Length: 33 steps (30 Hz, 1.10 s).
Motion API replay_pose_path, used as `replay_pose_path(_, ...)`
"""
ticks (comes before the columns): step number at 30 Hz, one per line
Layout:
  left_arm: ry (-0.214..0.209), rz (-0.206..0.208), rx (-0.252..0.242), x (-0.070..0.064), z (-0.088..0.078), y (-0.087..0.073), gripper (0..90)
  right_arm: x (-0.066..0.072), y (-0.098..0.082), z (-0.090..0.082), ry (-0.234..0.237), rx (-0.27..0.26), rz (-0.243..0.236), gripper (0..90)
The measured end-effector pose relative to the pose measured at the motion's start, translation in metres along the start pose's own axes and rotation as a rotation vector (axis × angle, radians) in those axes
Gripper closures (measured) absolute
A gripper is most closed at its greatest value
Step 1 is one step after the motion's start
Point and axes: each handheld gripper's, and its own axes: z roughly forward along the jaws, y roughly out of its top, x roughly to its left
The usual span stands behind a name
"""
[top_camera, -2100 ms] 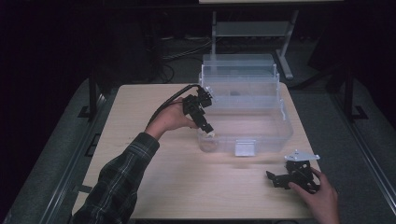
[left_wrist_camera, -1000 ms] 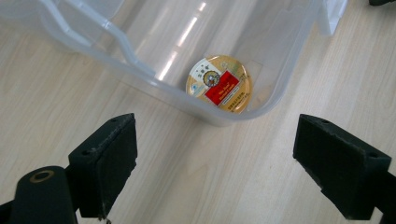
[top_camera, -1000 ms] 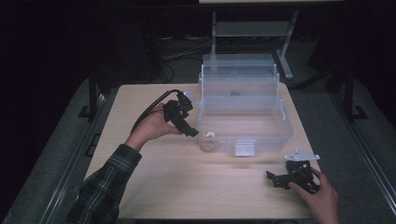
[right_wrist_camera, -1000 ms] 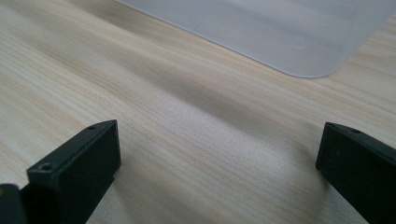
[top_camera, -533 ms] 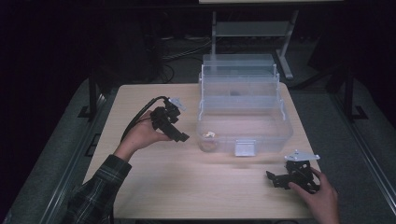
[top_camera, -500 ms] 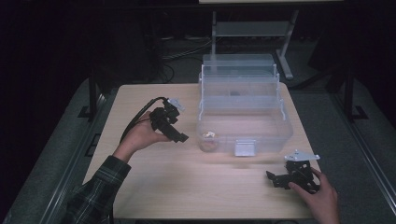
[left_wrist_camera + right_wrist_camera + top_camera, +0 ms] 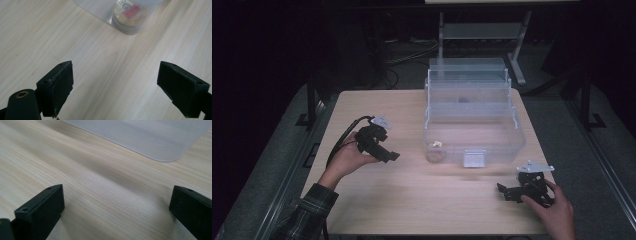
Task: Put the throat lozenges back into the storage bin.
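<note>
Pulled back from the box (image 7: 474, 127) toward the table's left edge: left gripper (image 7: 388, 153), jaws empty and spread wide, now well clear of the front left corner it hung over two seconds back. Right gripper (image 7: 508, 191) unmoved near the table's front right corner, resting low, jaws also wide apart with nothing between. Small tin (image 7: 435, 150), round with a yellow-and-red label, sits inside the clear box at its front left corner, against the wall. Judged: drop-off into the box looks done, hand retreating; left to do probably closing the tiered lid or fetching another piece, though no loose pieces visible on the table (image 7: 412, 200). In the left gripper view, tin (image 7: 128, 13) straight ahead beyond the jaws, seen through the clear wall, apart from both pads, bare wood between. From above, tin to the right of the left gripper, near but not touching, box wall in between. Right gripper view: bare wood and a rounded corner of the box (image 7: 155, 137) ahead, well apart from the jaws. Far from the tin, right gripper, with the latch (image 7: 474, 159) on the box front between them.
</note>
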Motion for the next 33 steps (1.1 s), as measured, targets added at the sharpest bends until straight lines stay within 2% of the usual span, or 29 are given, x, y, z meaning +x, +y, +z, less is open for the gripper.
replay_pose_path(10,0.023,-0.038,-0.042,-0.002,-0.003,-0.034,13.1,0.0,0.0,0.0,0.001,0.0,0.0,0.0)
replay_pose_path(16,0.049,-0.048,-0.045,-0.004,-0.001,-0.053,13.1,0.0,0.0,0.0,0.0,0.0,0.001,0.0)
replay_pose_path(23,0.077,-0.069,-0.073,-0.007,-0.001,-0.077,13.3,0.0,0.0,0.0,0.0,0.0,0.0,0.0)
replay_pose_path(33,0.094,-0.095,-0.083,-0.011,0.001,-0.104,13.3,0.0,0.0,0.0,0.0,0.0,0.0,0.0)
